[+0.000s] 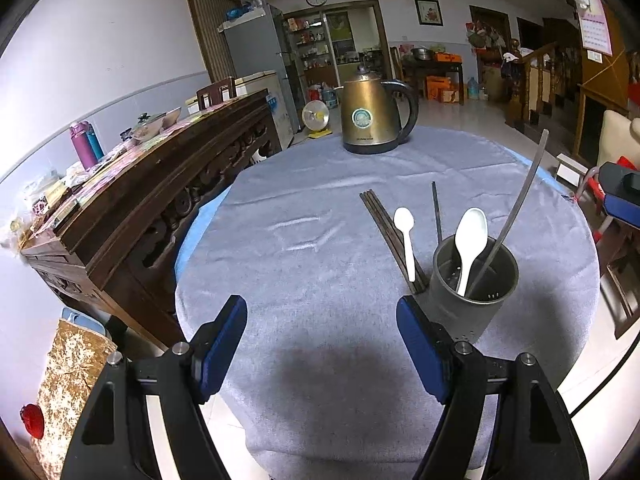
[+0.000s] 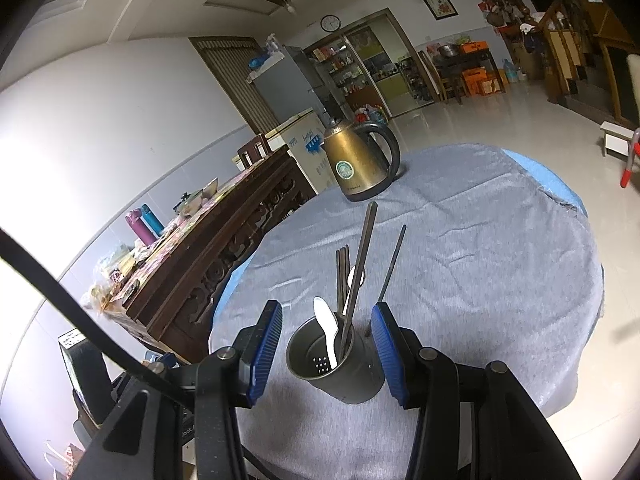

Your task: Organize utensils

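Note:
A grey metal utensil cup point(image 1: 472, 280) point(image 2: 340, 360) stands on the grey tablecloth point(image 1: 312, 248). It holds a white spoon point(image 1: 470, 244) point(image 2: 326, 326) and a long metal utensil point(image 1: 516, 208) point(image 2: 360, 264). Beside it on the cloth lie dark chopsticks point(image 1: 390, 236) point(image 2: 342, 276), a smaller white spoon point(image 1: 406, 236) point(image 2: 352, 280) and a single dark stick point(image 1: 437, 210) point(image 2: 392, 260). My left gripper point(image 1: 322, 338) is open and empty, left of the cup. My right gripper point(image 2: 328, 352) is open, its pads on either side of the cup, not touching it.
A brass-coloured electric kettle point(image 1: 372, 114) point(image 2: 358, 164) stands at the table's far side. A carved dark wooden sideboard point(image 1: 160, 184) point(image 2: 224, 240) cluttered with bottles and bowls runs along the left. The other gripper's body point(image 1: 622, 196) shows at the right edge.

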`<state>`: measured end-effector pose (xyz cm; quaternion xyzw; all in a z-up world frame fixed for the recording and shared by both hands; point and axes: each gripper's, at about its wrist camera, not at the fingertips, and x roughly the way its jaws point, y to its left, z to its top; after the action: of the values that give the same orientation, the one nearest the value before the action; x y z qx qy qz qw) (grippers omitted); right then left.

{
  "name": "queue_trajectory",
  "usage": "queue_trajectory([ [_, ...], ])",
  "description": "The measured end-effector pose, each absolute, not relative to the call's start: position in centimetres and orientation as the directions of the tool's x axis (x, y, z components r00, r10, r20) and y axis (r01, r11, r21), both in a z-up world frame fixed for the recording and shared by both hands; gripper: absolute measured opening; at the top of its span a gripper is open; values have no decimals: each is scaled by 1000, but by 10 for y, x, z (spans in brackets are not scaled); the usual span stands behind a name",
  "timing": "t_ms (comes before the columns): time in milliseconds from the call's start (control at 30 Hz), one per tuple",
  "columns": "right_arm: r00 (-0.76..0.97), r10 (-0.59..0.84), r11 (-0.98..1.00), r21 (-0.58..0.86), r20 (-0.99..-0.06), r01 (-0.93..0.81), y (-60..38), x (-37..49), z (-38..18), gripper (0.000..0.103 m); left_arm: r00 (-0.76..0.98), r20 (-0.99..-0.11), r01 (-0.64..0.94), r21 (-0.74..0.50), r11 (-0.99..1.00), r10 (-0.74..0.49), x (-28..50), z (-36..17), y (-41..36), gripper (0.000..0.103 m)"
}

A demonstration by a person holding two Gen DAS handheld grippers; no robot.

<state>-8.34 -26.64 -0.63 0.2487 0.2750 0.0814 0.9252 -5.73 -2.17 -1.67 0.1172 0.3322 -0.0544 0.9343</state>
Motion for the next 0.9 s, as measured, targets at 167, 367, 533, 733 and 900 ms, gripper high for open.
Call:
queue_trajectory([
  [167,834,281,868,496,-474,-11,-264,-83,-6,50,771,-636,196,181,964,-37,-58,-16,-25,78],
  [367,835,263,869,495,-484,13,-269,-83,-7,50,768,-639,212,177,961,-51,-58,-15,-30,78],
  [533,831,257,866,500,-494,29,-272,-83,-11,50,762,-646,214,177,961,-51,-55,-18,-31,78],
  [733,823,254,863,503,-508,43,-273,-78,-16,50,753,-656,210,183,960,-40,-50,-23,-32,78],
  [900,817,251,858,511,-520,62,-278,-73,-23,50,745,-667,208,185,960,-33,-44,-29,-31,78],
])
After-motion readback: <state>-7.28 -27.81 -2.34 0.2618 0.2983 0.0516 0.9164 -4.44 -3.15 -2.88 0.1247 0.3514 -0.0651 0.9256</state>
